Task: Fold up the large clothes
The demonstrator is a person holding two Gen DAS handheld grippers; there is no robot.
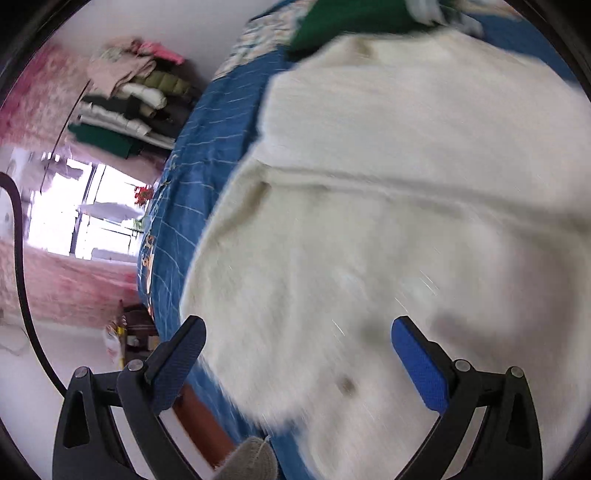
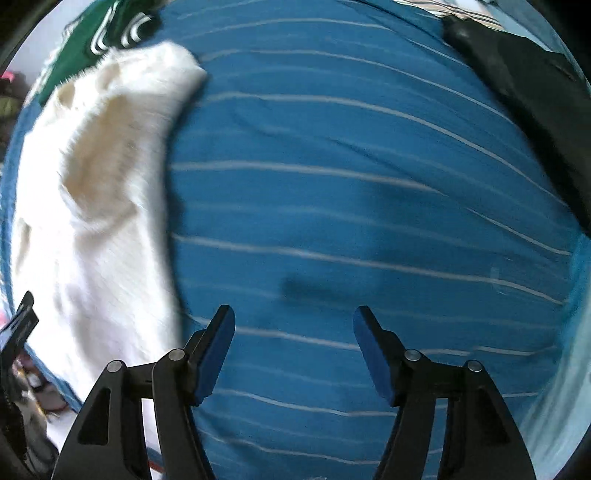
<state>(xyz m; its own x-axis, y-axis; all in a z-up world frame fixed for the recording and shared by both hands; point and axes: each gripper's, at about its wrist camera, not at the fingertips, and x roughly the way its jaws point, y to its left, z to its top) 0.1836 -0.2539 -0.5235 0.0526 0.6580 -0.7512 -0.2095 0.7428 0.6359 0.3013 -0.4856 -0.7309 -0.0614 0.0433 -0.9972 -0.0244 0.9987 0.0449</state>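
Note:
A large fluffy cream-white garment (image 1: 388, 221) lies spread on a blue bed sheet with thin white stripes (image 1: 207, 147). My left gripper (image 1: 297, 328) is open and empty, hovering just above the garment's near part by the bed's left edge. In the right wrist view the same garment (image 2: 96, 206) lies at the left, one end reaching up to the top left. My right gripper (image 2: 293, 317) is open and empty over the bare blue sheet (image 2: 351, 203), to the right of the garment. Both views are motion-blurred.
A green garment with white stripes (image 2: 99, 33) lies beyond the cream one; it also shows in the left wrist view (image 1: 354, 18). A dark garment (image 2: 528, 96) lies at the right. A stack of folded clothes (image 1: 129, 99) stands left of the bed, near a bright window (image 1: 85, 210).

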